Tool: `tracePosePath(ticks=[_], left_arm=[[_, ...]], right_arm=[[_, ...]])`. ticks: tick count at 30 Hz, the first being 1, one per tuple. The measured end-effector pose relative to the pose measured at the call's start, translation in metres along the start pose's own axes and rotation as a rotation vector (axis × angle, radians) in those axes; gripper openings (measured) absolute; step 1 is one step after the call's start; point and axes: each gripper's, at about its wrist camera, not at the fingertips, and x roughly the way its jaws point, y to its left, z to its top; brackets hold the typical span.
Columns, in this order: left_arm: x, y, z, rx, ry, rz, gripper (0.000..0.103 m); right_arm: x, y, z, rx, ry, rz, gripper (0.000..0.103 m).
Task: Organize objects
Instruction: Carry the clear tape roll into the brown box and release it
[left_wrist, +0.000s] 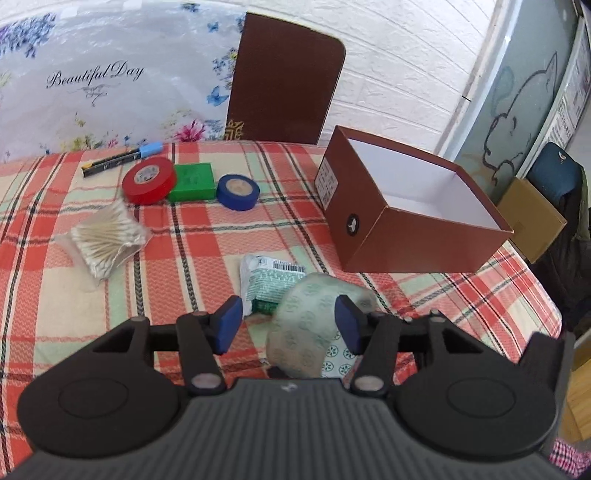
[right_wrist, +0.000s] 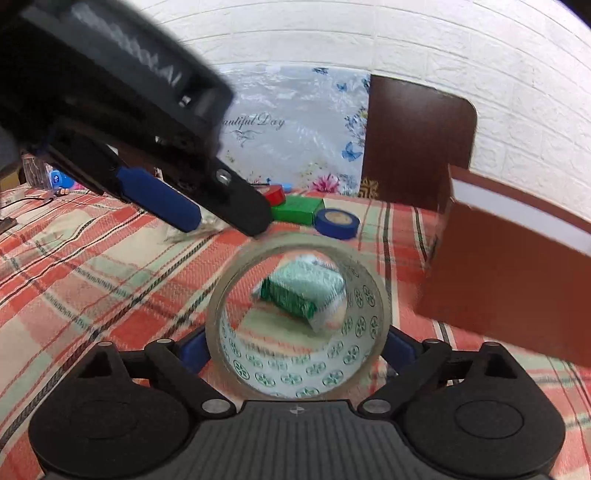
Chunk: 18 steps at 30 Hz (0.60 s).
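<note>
My right gripper (right_wrist: 295, 343) is shut on a clear tape roll (right_wrist: 369, 306) with green print and holds it above the plaid table. The roll also shows, blurred, in the left wrist view (left_wrist: 310, 325), between the pads of my left gripper (left_wrist: 290, 325), which is open and does not grip it. The left gripper also shows from the side in the right wrist view (right_wrist: 218, 221), just above the roll. A green-and-white packet (left_wrist: 273, 280) lies on the cloth just ahead. An open brown box (left_wrist: 410, 218) stands to the right, white inside.
At the back of the table lie a red tape roll (left_wrist: 149, 181), a green box (left_wrist: 192, 181), a blue tape roll (left_wrist: 238, 192) and a marker with a blue cap (left_wrist: 122, 158). A pack of cotton swabs (left_wrist: 107, 240) lies at the left. A brown chair back (left_wrist: 284, 81) stands behind.
</note>
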Motion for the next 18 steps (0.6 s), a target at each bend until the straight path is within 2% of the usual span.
tracePosePath(ticks=[2,5,6,8,10,12,14,15,16,18], left_arm=[[0.007,0.0,-0.001,0.009,0.031,0.004,0.06],[0.016,0.004,-0.004,0.036,0.057,0.058,0.059],[0.019,0.009,-0.004,0.033,0.066,0.075,0.049],[0.026,0.025,-0.004,-0.01,0.094,0.078,0.037],[0.034,0.042,-0.003,-0.078,0.125,0.093,0.038],[0.042,0.053,0.0,-0.135,0.144,0.054,0.037],[0.05,0.052,0.003,-0.123,0.149,0.044,0.035],[0.057,0.052,0.003,-0.121,0.162,0.037,0.023],[0.06,0.051,0.002,-0.136,0.177,0.008,0.018],[0.054,0.048,0.005,-0.142,0.164,0.003,0.018]], right_arm=[[0.005,0.006,0.005,-0.043,-0.021,0.001,0.088],[0.012,0.018,0.01,-0.122,-0.034,0.009,0.087],[0.013,0.022,0.011,-0.143,-0.039,0.014,0.088],[0.015,0.024,0.01,-0.162,-0.048,0.015,0.088],[0.019,0.02,0.009,-0.135,-0.022,0.016,0.089],[0.024,0.017,0.008,-0.113,0.0,0.025,0.088],[0.029,0.018,0.008,-0.115,0.018,0.02,0.088],[0.03,0.019,0.008,-0.122,0.018,0.019,0.088],[0.028,0.023,0.009,-0.134,0.011,0.01,0.087],[0.017,0.022,0.006,-0.133,-0.034,-0.007,0.087]])
